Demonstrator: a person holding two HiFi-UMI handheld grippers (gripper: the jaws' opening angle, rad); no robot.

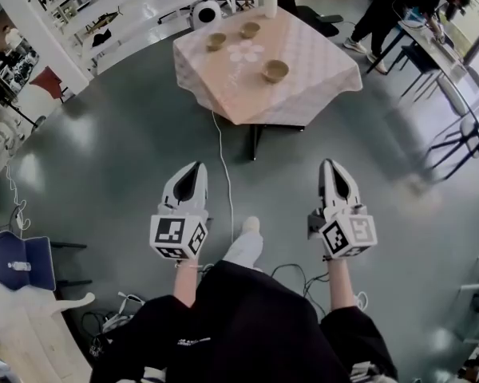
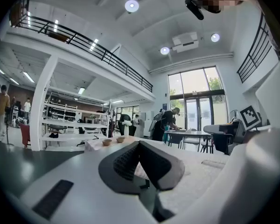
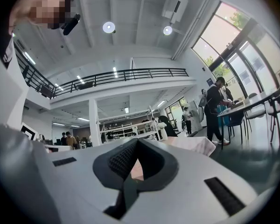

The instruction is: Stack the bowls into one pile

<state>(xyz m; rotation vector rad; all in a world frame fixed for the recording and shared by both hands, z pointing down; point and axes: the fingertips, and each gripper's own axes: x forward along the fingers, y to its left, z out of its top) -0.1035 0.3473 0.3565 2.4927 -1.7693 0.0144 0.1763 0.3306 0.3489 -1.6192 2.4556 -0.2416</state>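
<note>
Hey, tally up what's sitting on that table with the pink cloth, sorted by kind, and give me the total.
Bowls: 3
Vase of white flowers: 1
Total: 4

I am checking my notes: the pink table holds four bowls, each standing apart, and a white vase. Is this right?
Not four: the head view shows three bowls, the left bowl, far bowl and near bowl, each standing apart on the pink table, with a white vase.
</note>
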